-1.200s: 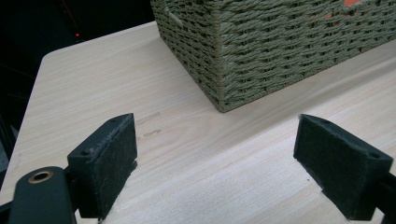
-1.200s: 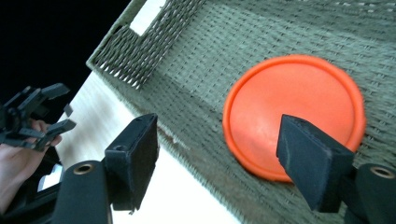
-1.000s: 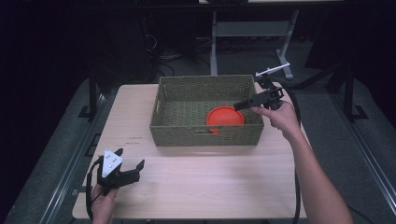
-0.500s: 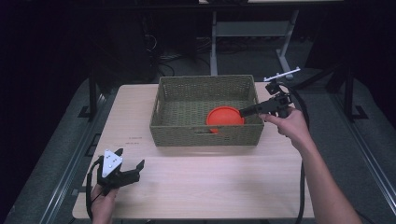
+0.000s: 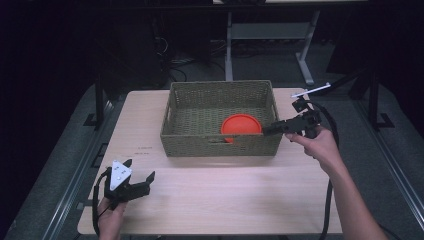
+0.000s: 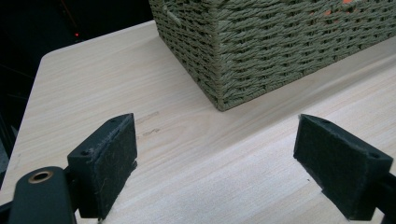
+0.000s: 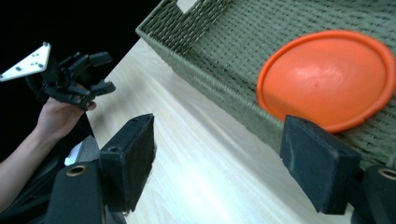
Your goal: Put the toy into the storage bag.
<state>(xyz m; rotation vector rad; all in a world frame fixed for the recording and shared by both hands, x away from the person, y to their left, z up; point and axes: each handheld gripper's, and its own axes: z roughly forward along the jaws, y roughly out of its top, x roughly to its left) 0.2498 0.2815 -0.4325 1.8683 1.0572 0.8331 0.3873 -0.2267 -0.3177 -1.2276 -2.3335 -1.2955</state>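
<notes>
Over on the left, the left gripper (image 5: 142, 181) sits low at the near corner of the table (image 5: 215, 200), its jaws spread wide with nothing between them but bare wood in the left gripper view. Moving across, the woven basket (image 5: 220, 142) stands mid-table, and the orange plate (image 5: 241, 125) lies inside it, down on the basket floor toward the near right corner. On the right, the right gripper (image 5: 270, 131) hovers just at the basket's right end, jaws released and empty; the right gripper view shows the plate (image 7: 327, 77) beyond its pads, untouched. My read: the plate looks delivered, and what is left is pulling clear.
</notes>
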